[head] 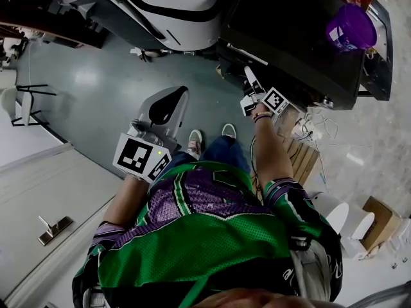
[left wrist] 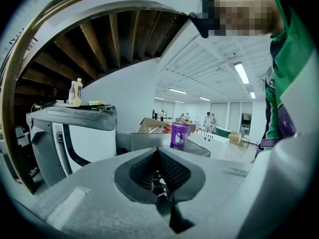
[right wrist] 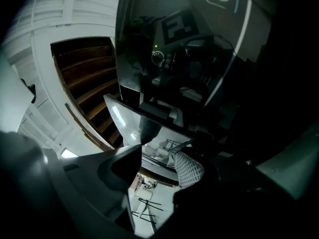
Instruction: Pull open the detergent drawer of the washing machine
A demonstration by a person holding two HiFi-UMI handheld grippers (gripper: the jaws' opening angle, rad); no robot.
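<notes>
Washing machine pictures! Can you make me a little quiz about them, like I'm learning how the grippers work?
1. True or false: the left gripper has its fingers spread wide apart.
2. What stands on top of the dark glossy washing machine? A: a purple plastic tub. B: a red kettle. C: a green ball.
3. Which gripper reaches up to the washing machine's front?

Key
1. False: its fingers are pressed together with nothing between them.
2. A.
3. The right gripper. The left gripper is held low, near the person's body.
</notes>
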